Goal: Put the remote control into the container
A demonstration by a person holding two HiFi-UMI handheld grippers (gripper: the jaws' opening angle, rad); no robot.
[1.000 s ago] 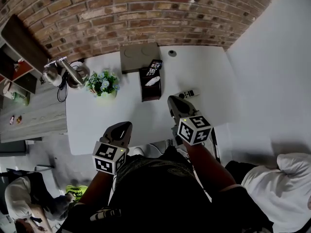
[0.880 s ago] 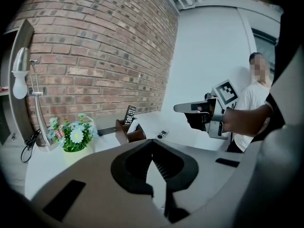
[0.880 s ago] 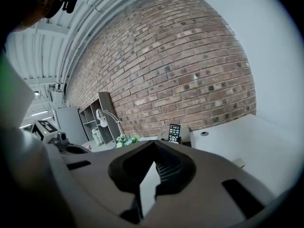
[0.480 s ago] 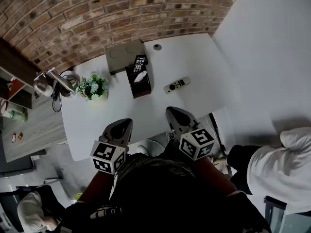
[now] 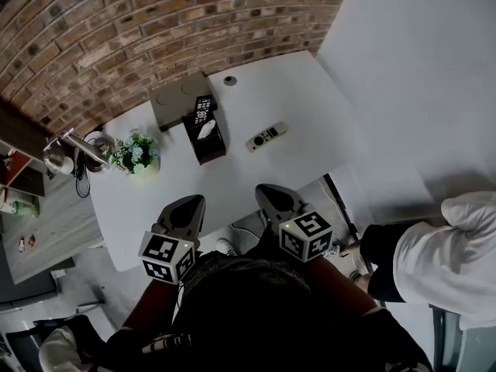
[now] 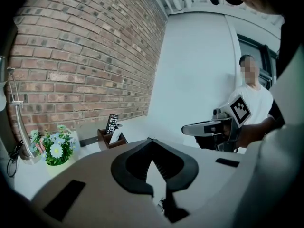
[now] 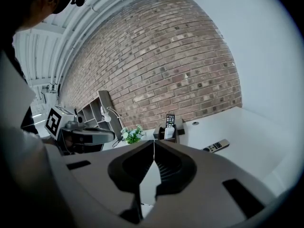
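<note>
**Both hand-held grippers shut and empty, remote not yet picked up**

The grey remote control (image 5: 266, 136) lies flat on the white bench (image 5: 310, 91), just to the right of the brown container (image 5: 203, 147) and not touching it. The container already holds an upright black remote (image 5: 203, 108) and a white item (image 5: 206, 129).

The left hand-held gripper (image 5: 192, 201) and the right hand-held gripper (image 5: 267, 191) hang at the bench's near edge, well apart from the remote. Each has its jaws closed tip to tip on nothing.

The risks ahead, as I judge them:
- A low, flat remote on a smooth top may skid away or tilt if jaws meet it before they are opened wide.
- A grip near one end could let it swing and slip out.
- The container is crowded, so a careless entry may jam against the black remote or tip the holder.
</note>
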